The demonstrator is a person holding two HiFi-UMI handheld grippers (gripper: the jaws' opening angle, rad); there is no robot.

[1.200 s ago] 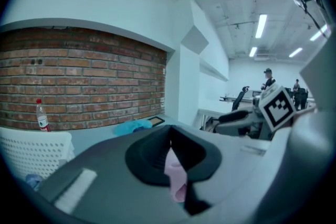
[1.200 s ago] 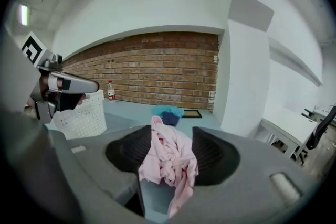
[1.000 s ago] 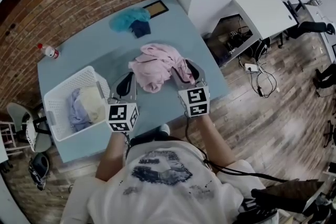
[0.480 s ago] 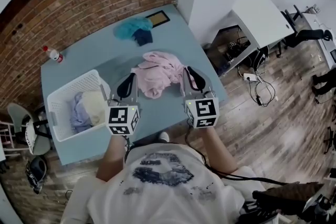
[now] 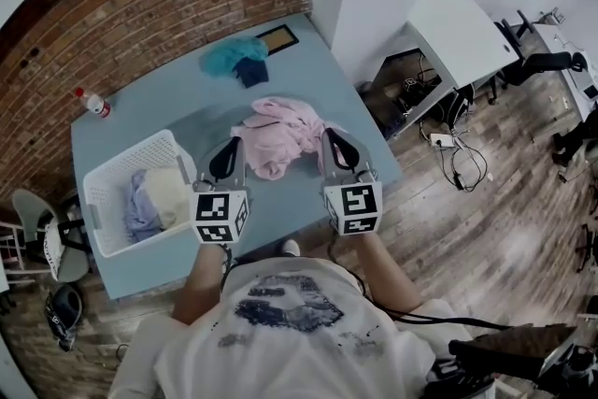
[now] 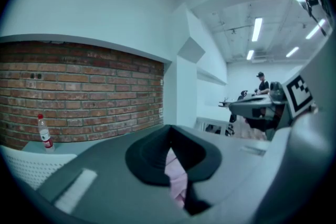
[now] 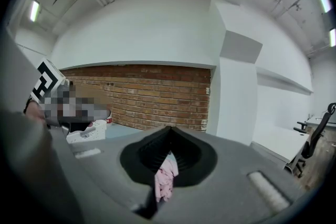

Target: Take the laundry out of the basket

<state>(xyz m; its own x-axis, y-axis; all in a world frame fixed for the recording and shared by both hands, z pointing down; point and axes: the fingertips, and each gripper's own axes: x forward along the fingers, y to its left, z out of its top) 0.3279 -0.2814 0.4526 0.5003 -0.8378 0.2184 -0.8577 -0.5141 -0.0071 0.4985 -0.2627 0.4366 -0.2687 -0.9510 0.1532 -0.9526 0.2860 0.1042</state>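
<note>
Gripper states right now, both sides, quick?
Left gripper: shut on the pink garment.
Right gripper: shut on the same pink garment.

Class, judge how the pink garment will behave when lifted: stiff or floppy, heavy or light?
Probably floppy: the pink garment lies crumpled in soft folds. It will likely sag between the left gripper and right gripper, each shut on a pinch of it. Probably light for its bulk: thin cloth.
</note>
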